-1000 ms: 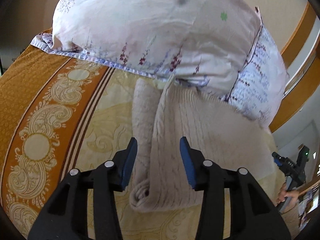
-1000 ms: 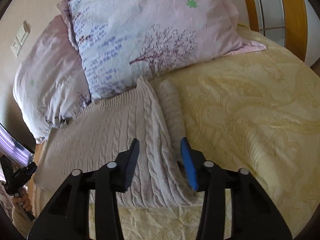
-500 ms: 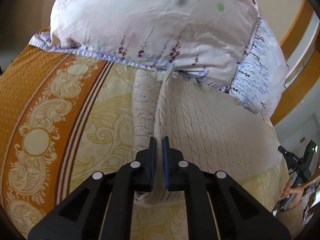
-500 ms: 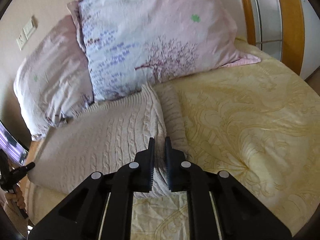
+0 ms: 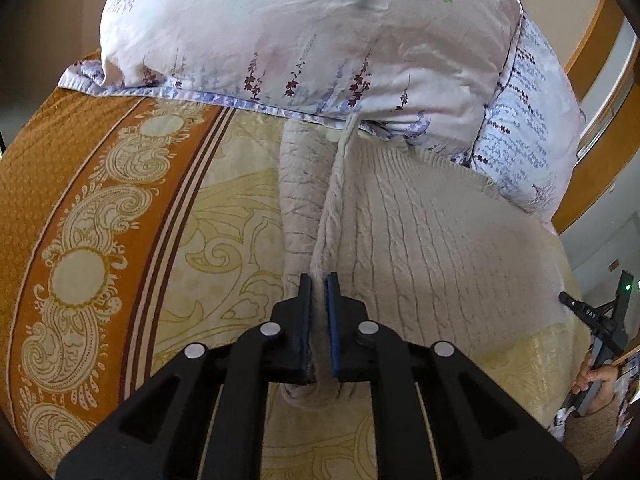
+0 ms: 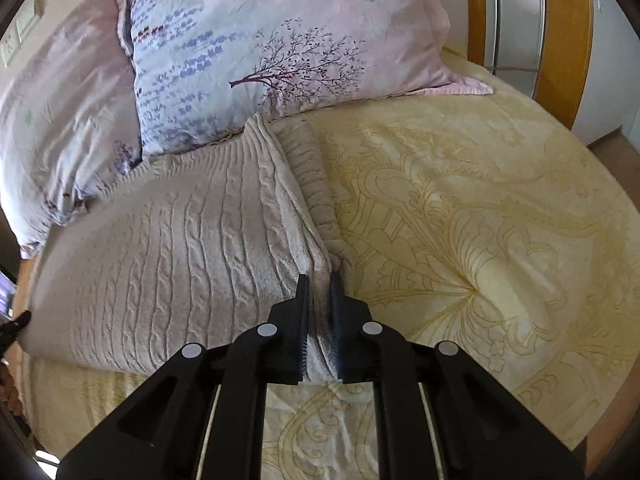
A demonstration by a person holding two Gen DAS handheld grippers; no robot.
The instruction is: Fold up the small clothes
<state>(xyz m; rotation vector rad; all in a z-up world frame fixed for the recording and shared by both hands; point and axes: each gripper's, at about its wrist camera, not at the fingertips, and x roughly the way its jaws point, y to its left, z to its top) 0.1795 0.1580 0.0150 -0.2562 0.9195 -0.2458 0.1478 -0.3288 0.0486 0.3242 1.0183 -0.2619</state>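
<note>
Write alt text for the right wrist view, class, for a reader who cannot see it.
The right gripper is clamped on the near edge of a beige cable-knit sweater lying on a yellow patterned bedspread. Two floral pillows rest behind it, against a wooden headboard.

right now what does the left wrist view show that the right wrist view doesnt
Only the left wrist view shows the orange patterned border of the bedspread and the left gripper shut on the sweater's left edge. Only the right wrist view shows the tree-print pillow, the wooden headboard and the right gripper shut on the right edge. Both show the beige cable-knit sweater lying on the yellow bedspread.
</note>
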